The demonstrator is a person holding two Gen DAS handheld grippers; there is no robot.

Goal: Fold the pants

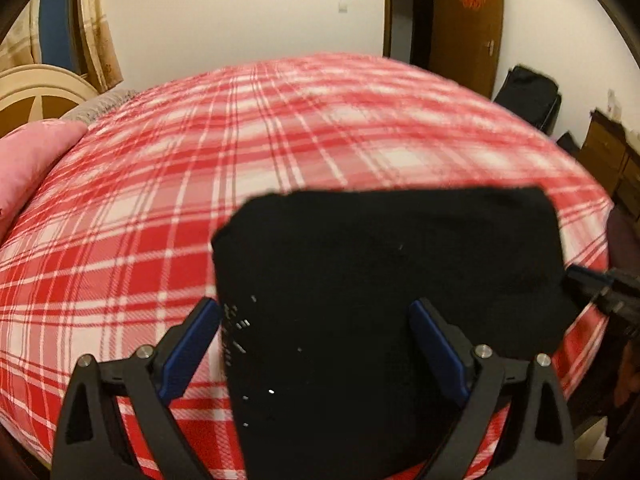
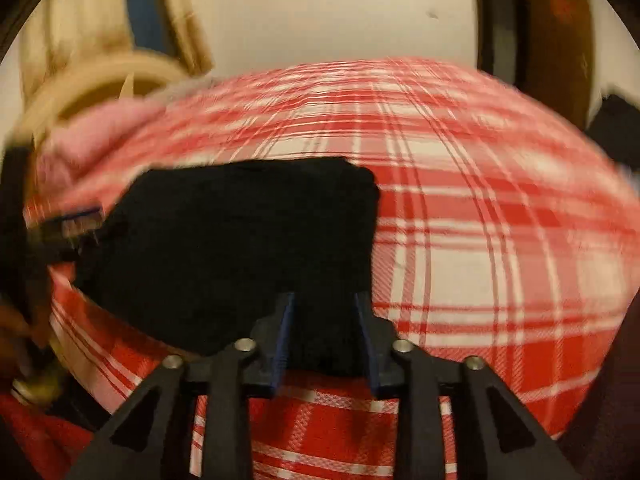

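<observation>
Your left gripper [image 1: 316, 312] stands wide open over the black pants [image 1: 384, 264], already folded into a compact block on the plaid bed [image 1: 120, 240], while your right gripper [image 2: 326, 300] half-closed straddles their near edge, grip uncertain, suggesting only final tidying remains.

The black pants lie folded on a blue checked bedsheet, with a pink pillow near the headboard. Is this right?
Not quite: the bedsheet is red and white checked, not blue, as the left wrist view shows. The black pants do lie folded on it, and the pink pillow is near the headboard.
</observation>
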